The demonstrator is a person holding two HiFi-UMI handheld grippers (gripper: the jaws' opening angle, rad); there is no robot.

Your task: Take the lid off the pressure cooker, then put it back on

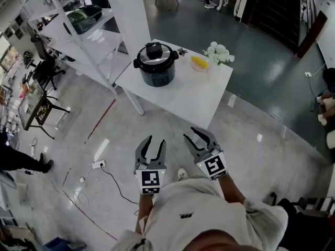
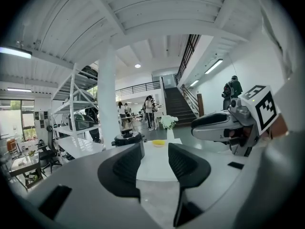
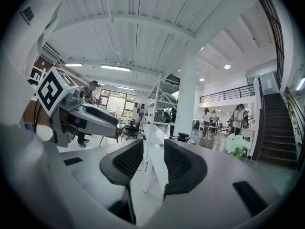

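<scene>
Approach phase, lid removal not yet started. Pressure cooker [image 1: 157,69] is sitting on the white tabletop [image 1: 193,98] well ahead, with its black-knobbed lid [image 1: 155,53] seated on it, so the contents are hidden. Left tool [image 1: 156,140] and right tool [image 1: 189,133] are both hanging released, jaws apart, nothing between them. Next move is calling for closing the distance, then getting a tool onto the lid knob. Small dish [image 1: 199,63] near the cooker is holding something yellow.

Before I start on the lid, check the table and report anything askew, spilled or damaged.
Nothing stands out. The pressure cooker stands upright on the white table with its lid seated level; the flowers are upright, and no spill shows.
</scene>
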